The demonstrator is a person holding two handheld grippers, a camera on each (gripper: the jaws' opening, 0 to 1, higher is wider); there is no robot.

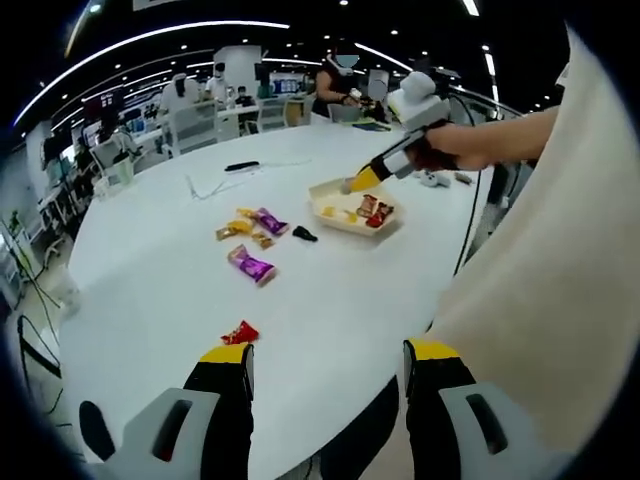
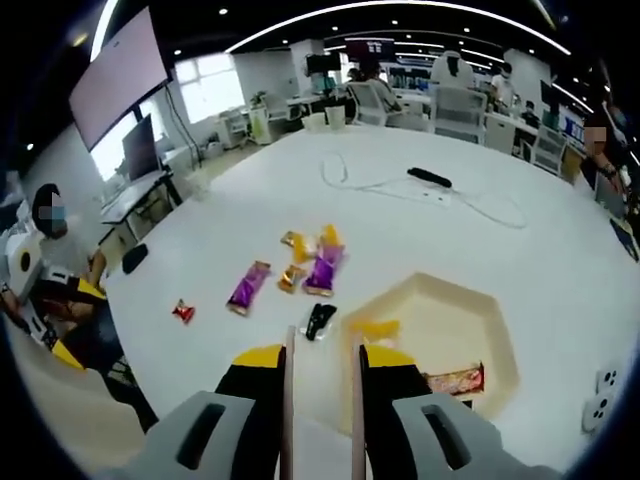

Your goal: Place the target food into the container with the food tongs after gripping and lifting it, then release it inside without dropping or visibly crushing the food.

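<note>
The left hand-held gripper (image 1: 325,375) hangs over the near edge of the white surface (image 1: 300,300), its jaws spread wide with nothing between them. A small red candy (image 1: 240,333) lies just ahead of its left jaw. The right hand-held gripper (image 2: 323,375) grasps a pair of food tongs (image 2: 320,400), whose thin blades run forward between its jaws, over the near rim of the cream hexagonal tray (image 2: 480,320). A yellow snack (image 2: 376,328) lies in the tray just past the tong tips, and I cannot tell if they touch. A red-wrapped bar (image 2: 455,380) lies in the tray too. Purple packets (image 2: 247,286), gold sweets (image 2: 295,245) and a black object (image 2: 320,320) lie loose on the surface.
</note>
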